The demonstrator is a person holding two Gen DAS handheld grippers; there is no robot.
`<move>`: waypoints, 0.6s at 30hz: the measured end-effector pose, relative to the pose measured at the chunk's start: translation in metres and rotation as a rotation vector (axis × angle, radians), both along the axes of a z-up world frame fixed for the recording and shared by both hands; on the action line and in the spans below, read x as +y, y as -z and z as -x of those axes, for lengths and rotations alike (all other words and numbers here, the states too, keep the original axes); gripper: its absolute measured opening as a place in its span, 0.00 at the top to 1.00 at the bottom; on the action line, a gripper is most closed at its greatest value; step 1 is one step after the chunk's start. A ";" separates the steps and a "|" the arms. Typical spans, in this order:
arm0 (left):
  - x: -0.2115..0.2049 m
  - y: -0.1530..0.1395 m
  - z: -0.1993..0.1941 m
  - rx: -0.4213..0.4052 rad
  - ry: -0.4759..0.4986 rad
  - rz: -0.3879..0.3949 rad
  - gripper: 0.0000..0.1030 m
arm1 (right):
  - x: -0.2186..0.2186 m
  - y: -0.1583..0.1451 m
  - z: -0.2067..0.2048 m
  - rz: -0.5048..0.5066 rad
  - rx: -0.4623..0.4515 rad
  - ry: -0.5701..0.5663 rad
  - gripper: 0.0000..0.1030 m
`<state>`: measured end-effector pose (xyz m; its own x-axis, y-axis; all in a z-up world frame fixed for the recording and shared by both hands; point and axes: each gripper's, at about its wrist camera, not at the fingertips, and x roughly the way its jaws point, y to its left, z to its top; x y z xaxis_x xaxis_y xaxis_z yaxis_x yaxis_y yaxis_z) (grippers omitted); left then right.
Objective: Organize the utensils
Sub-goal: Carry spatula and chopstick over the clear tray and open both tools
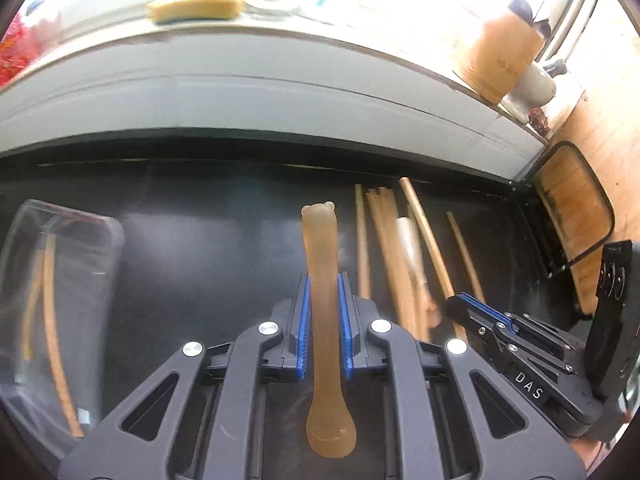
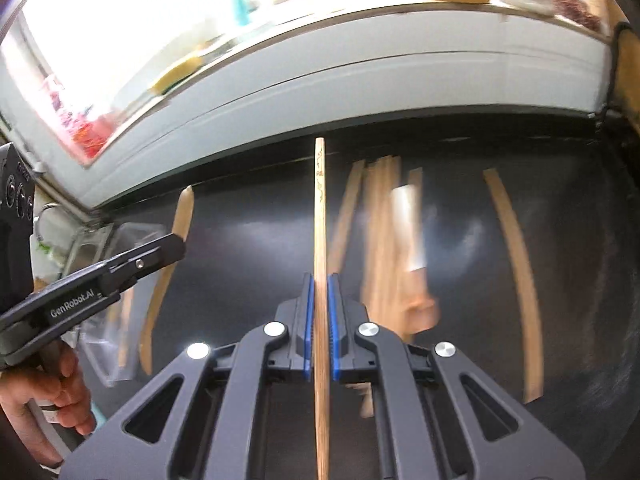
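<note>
My left gripper (image 1: 323,280) is shut on a translucent amber spoon (image 1: 320,264), handle pointing forward and bowl toward the camera, above a black table (image 1: 200,248). My right gripper (image 2: 320,280) is shut on a single wooden chopstick (image 2: 320,208) that points forward. Several wooden chopsticks (image 1: 392,248) and a paper-wrapped one lie loose on the table to the right of the spoon; they also show in the right wrist view (image 2: 380,232). A clear plastic box (image 1: 52,300) at the left holds a few wooden utensils. The right gripper shows at the right of the left wrist view (image 1: 456,302), and the left gripper shows at the left of the right wrist view (image 2: 176,246).
A grey-white counter edge (image 1: 280,96) runs across behind the table. On it sit a yellow sponge (image 1: 196,8) and a wooden canister (image 1: 500,56). A wooden tray with a black rim (image 1: 576,216) stands at the far right. One more chopstick (image 2: 516,272) lies apart at the right.
</note>
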<state>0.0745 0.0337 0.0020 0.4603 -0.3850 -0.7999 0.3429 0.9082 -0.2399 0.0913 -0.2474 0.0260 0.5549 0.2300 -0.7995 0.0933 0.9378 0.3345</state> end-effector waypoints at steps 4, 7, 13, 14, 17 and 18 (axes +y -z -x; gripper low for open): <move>0.057 -0.016 0.007 -0.023 -0.032 -0.019 0.88 | 0.050 -0.007 -0.002 -0.049 0.002 -0.036 0.93; 0.110 -0.024 0.007 -0.026 -0.075 -0.005 0.88 | 0.092 -0.022 -0.006 -0.063 -0.023 -0.073 0.93; 0.200 -0.024 -0.005 -0.021 -0.153 -0.027 0.88 | 0.174 -0.024 -0.011 -0.067 -0.019 -0.141 0.93; 0.213 -0.022 -0.007 -0.019 -0.159 -0.031 0.88 | 0.184 -0.022 -0.011 -0.073 -0.011 -0.145 0.93; 0.235 -0.018 -0.014 -0.009 -0.167 -0.042 0.88 | 0.213 -0.016 -0.013 -0.076 0.002 -0.154 0.93; 0.246 -0.015 -0.016 -0.003 -0.170 -0.049 0.88 | 0.221 -0.014 -0.014 -0.078 0.005 -0.155 0.93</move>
